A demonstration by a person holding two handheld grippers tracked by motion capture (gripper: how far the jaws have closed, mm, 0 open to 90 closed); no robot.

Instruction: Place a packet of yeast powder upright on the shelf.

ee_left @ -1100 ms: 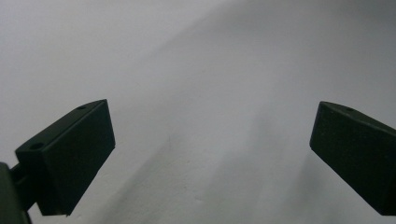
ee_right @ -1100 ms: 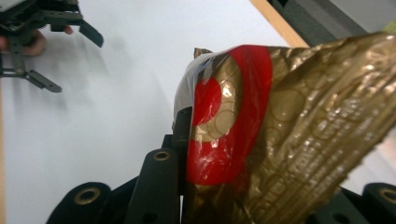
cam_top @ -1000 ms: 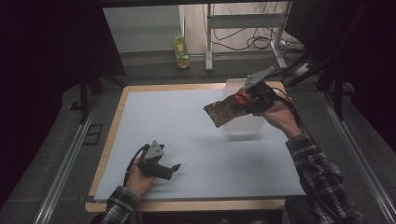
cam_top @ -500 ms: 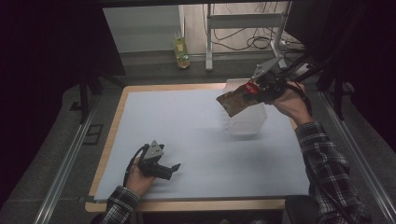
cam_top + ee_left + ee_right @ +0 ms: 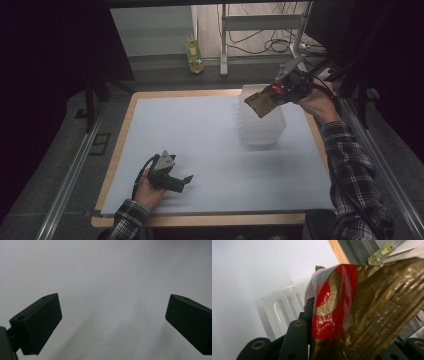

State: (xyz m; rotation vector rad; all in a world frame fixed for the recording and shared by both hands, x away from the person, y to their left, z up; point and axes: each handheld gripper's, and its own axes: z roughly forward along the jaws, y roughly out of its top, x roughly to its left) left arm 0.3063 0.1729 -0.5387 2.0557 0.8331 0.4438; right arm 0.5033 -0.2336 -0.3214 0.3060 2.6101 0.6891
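A crinkly gold and red foil packet (image 5: 260, 102) hangs in the air at the far right of the table, pinched in my right gripper (image 5: 278, 91). In the right gripper view the packet (image 5: 367, 312) looms large between the black jaws. Just under and beyond it stands a clear ribbed plastic container (image 5: 261, 119), upright on the white table cover (image 5: 190, 135); its ribbed wall (image 5: 284, 307) shows behind the packet. My left gripper (image 5: 183, 181) rests low on the cover near the front left, jaws wide apart with bare white surface between its fingertips (image 5: 42, 322).
A small yellow-green bottle (image 5: 193, 54) stands on the floor beyond the table's far edge, beside metal frame legs (image 5: 223, 40) and cables. The wooden table border (image 5: 200, 93) rims the cover.
My right gripper has carried the packet up and to the right, from over the middle-right of the cover to above the container's far rim. The left gripper has stayed put.
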